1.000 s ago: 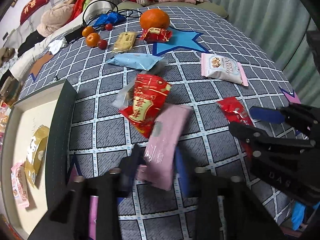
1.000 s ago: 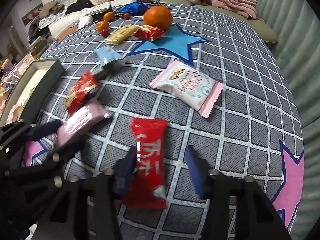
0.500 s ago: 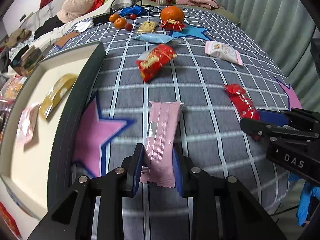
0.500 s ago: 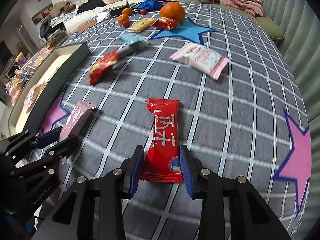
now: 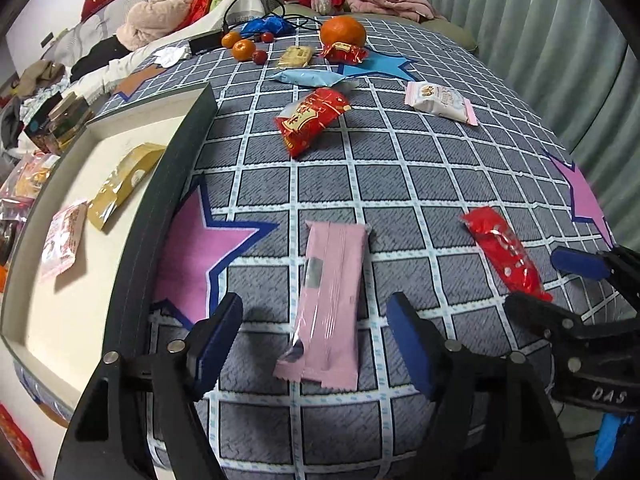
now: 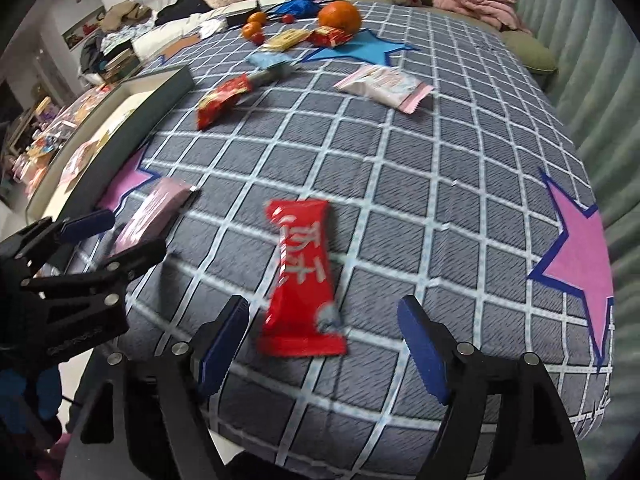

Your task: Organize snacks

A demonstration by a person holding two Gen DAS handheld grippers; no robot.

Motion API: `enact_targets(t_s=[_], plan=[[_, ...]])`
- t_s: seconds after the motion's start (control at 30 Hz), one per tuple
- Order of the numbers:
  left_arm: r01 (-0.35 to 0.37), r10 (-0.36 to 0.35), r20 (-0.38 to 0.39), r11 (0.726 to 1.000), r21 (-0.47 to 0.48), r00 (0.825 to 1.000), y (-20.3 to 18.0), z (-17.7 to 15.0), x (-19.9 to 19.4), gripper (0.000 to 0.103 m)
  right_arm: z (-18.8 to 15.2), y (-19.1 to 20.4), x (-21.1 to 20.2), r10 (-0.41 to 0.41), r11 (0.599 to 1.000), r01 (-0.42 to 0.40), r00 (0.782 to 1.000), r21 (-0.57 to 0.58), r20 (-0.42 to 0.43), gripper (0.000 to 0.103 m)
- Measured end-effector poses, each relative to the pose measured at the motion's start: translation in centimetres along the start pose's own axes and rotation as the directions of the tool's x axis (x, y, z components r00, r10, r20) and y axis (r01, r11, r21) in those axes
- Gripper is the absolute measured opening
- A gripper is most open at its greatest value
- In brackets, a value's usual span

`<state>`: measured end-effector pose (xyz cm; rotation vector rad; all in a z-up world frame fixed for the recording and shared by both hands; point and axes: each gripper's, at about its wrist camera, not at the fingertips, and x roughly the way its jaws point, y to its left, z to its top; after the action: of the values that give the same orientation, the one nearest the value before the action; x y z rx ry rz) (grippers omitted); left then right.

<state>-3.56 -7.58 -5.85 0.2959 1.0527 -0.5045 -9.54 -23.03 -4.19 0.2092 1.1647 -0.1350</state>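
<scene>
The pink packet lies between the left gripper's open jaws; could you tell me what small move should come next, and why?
Probably lift the left gripper clear of the pink packet and turn to another loose snack, such as the red packet farther up the cloth. Its jaws have just been opening, the pads stand apart from the wrapper, and the packet lies flat beside the tray, so it looks released.

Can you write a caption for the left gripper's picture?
Open left gripper above a pink snack packet lying on the checked star cloth.
</scene>
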Motion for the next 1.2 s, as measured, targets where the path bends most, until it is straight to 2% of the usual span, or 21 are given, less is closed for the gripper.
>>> enact_targets(t_s=[0.1,0.17,0.2,0.27,0.37,0.6,1.2], plan=[[-0.001,0.001,-0.023,1.000,0.005,1.000,0.0,0.4,1.0,0.079,1.0,-0.1,0.6,0.007,1.000,-0.007,1.000,0.022,0.006,0.078],[0.006,-0.006,-0.019,1.000,-0.005,1.000,0.1,0.4,1.3,0.083,1.5,0.1,1.4,0.003,1.000,-0.003,1.000,0.025,-0.004,0.081],[0.003,-0.003,-0.016,1.000,-0.004,1.000,0.1,0.4,1.3,0.085,1.6,0.2,1.6,-0.005,1.000,0.005,1.000,0.022,0.001,0.092],[-0.007,0.007,-0.002,1.000,-0.007,1.000,0.3,0.2,1.4,0.091,1.5,0.3,2.1,-0.007,1.000,0.007,1.000,0.022,-0.001,0.102],[-0.019,0.019,-0.004,0.999,-0.028,1.000,1.1,0.3,2.0,0.103,1.3,0.2,2.5,-0.059,0.998,0.059,0.998,-0.020,0.025,0.103],[-0.025,0.027,0.045,0.999,-0.030,0.999,0.9,-0.3,1.8,0.103,0.2,0.1,2.1,-0.048,0.997,0.056,0.991,-0.060,0.121,0.103],[-0.028,0.030,0.064,0.999,-0.032,0.998,0.9,-0.4,1.7,0.103,-0.6,0.2,1.5,-0.048,0.997,0.059,0.984,-0.059,0.170,0.103]])
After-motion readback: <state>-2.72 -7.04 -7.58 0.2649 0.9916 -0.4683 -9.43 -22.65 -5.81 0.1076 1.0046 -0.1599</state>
